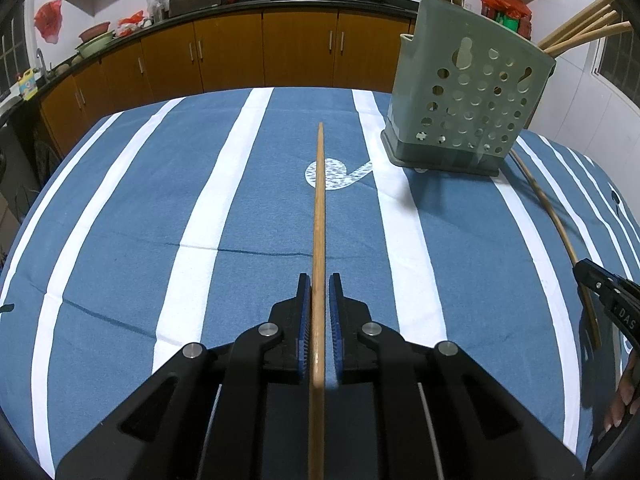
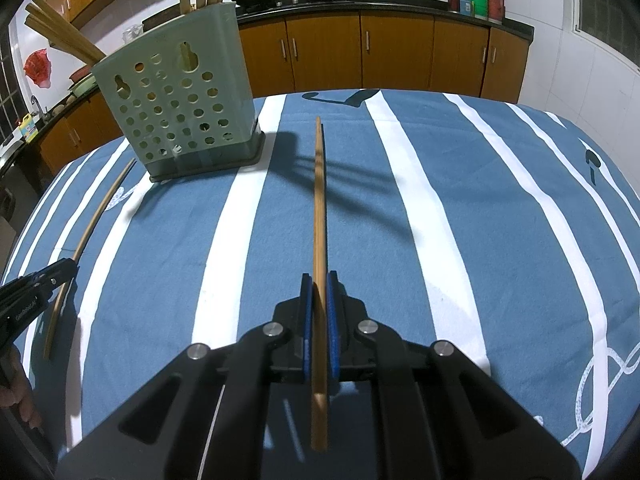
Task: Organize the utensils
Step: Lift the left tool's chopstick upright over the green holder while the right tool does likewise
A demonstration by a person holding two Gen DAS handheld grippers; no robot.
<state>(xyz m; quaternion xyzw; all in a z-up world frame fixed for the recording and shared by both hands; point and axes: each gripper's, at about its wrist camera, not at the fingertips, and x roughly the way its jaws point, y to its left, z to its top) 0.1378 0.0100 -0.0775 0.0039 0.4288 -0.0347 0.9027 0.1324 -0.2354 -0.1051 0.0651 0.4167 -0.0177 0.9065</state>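
Utensil holder (image 1: pixel 464 96) on tablecloth (image 1: pixel 240 200), chopsticks (image 1: pixel 576 36) inside.

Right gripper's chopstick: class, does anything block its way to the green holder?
Nothing visible does. The right gripper holds its chopstick, and only bare striped tablecloth lies between it and the green holder ahead-left.

Both views are evenly bright under indoor overhead light, sharp across the centre. Strong fisheye distortion bows the striped tablecloth (image 1: pixel 200 200) and cabinets (image 1: pixel 296 52), with black vignetting in all 4 corners. The green holder (image 2: pixel 180 108) casts soft, fanned multiple shadows rightward across the cloth in the right wrist view. White wall tiles (image 2: pixel 560 60) look slightly overexposed.
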